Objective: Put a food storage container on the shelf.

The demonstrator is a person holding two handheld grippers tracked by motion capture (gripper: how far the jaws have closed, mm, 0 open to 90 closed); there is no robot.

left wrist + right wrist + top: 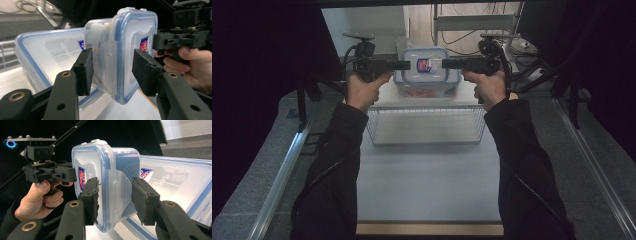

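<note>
The left gripper (112, 72) straddles the side latch flap of a small clear container with a blue-rimmed lid (130, 50). Its left pad (83, 71) lies against the flap; its right pad stands just off the lid face, so the jaws are open. The right gripper (115, 200) straddles the opposite latch flap; whether its pads press cannot be told. In the high view, both grippers (397, 64) (447, 63) meet the container (427, 70) from either side, above a larger lidded box (175, 180). A wire basket (427, 125) sits on the table (427, 185), nearer the person.
</note>
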